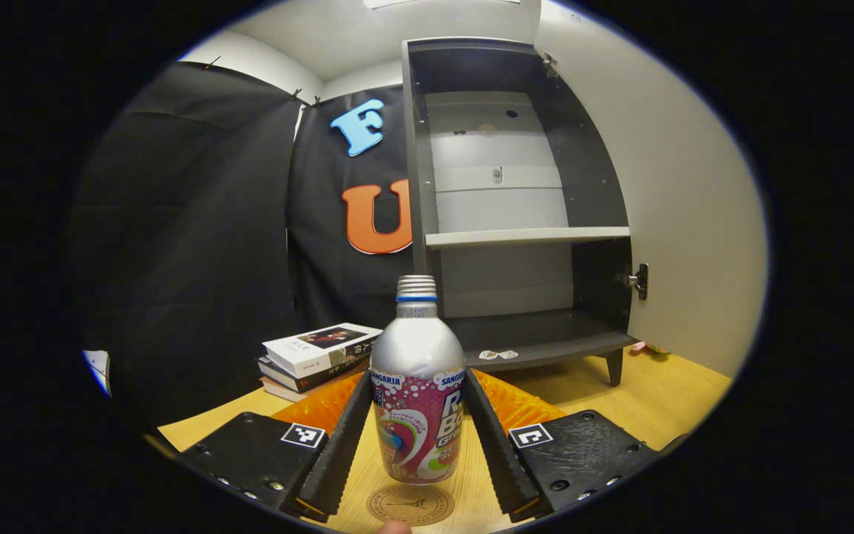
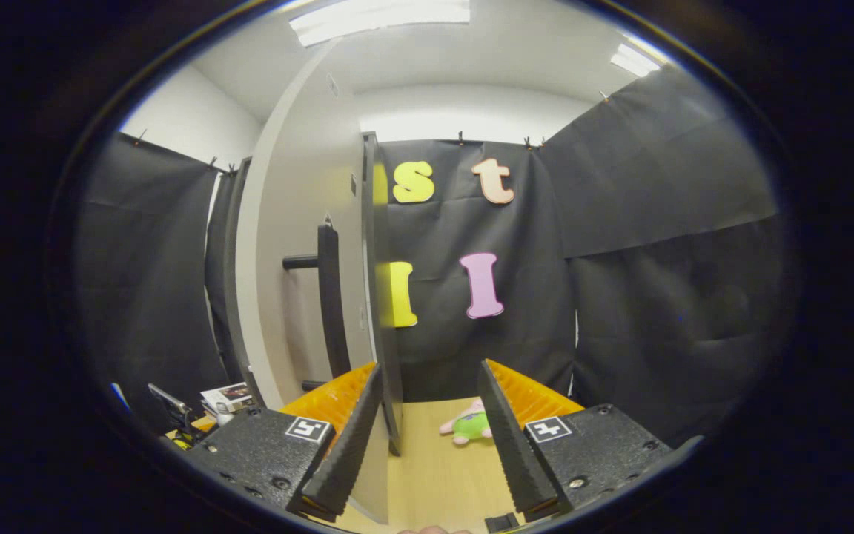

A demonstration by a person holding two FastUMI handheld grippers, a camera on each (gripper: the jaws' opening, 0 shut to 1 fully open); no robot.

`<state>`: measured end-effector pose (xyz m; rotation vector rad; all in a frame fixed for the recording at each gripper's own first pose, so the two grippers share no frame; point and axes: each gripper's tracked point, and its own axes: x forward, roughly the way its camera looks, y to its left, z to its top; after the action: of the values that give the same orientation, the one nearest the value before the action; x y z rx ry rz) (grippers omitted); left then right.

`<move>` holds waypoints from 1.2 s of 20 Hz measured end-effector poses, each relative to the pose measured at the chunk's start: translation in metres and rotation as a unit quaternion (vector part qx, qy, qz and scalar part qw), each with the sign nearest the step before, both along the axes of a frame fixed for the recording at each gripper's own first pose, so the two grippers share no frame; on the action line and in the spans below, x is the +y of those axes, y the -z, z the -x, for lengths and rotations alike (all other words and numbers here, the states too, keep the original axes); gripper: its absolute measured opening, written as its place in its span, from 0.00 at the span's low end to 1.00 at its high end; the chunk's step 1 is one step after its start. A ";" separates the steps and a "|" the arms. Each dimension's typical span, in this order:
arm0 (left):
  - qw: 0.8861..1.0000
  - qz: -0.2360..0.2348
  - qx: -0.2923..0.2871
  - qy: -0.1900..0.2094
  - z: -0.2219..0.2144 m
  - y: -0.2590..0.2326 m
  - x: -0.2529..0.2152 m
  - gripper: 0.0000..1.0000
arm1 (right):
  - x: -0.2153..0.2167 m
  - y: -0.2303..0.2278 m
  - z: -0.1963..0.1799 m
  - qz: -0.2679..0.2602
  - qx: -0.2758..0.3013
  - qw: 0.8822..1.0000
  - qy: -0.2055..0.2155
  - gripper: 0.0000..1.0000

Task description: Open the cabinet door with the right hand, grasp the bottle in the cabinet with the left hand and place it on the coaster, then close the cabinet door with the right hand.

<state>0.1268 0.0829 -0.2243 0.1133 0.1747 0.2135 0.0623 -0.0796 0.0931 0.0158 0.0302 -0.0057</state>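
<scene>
A silver bottle (image 1: 417,400) with a pink label stands upright between my left gripper's (image 1: 417,380) fingers, which press on both its sides. Its base is at the far edge of a round wooden coaster (image 1: 410,506) on the table; whether it rests on it I cannot tell. Behind it the dark cabinet (image 1: 516,237) stands open, its shelves bare and its white door (image 1: 683,222) swung out to the right. In the right gripper view my right gripper (image 2: 429,367) is open, the door's edge (image 2: 381,297) standing between its fingers close to the left one. The door's dark handle (image 2: 328,297) is just left of that.
A stack of books (image 1: 319,356) lies on the wooden table (image 1: 664,393) left of the cabinet. A small pink and green plush toy (image 2: 468,426) lies on the table beyond the right gripper. Black cloth walls close the booth on all sides.
</scene>
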 end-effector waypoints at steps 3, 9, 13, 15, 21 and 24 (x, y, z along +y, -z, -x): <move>1.000 -0.008 0.003 -0.021 0.009 0.018 0.011 0.75 | -0.004 0.001 -0.001 -0.005 0.008 1.000 0.011 0.82; 0.998 0.011 0.024 -0.055 0.022 0.057 0.024 0.75 | -0.004 -0.003 0.000 -0.017 0.009 1.000 0.023 0.81; 0.998 0.002 0.017 -0.054 0.026 0.055 0.018 0.75 | 0.001 -0.006 0.001 -0.004 0.010 1.000 0.028 0.81; 0.998 -0.001 0.015 -0.060 0.034 0.055 0.017 0.75 | 0.003 -0.005 0.001 -0.006 0.011 1.000 0.025 0.81; 0.998 -0.001 0.012 -0.054 0.045 0.055 0.013 0.75 | 0.003 -0.002 -0.007 -0.016 0.016 0.999 0.026 0.82; 0.998 0.000 0.014 -0.055 0.045 0.053 0.014 0.79 | 0.001 -0.001 -0.008 -0.014 0.015 0.999 0.026 0.81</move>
<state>0.0815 0.0972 -0.2776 0.1065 0.2086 0.3224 0.0700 -0.0782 0.0944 0.0444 0.0601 -0.0582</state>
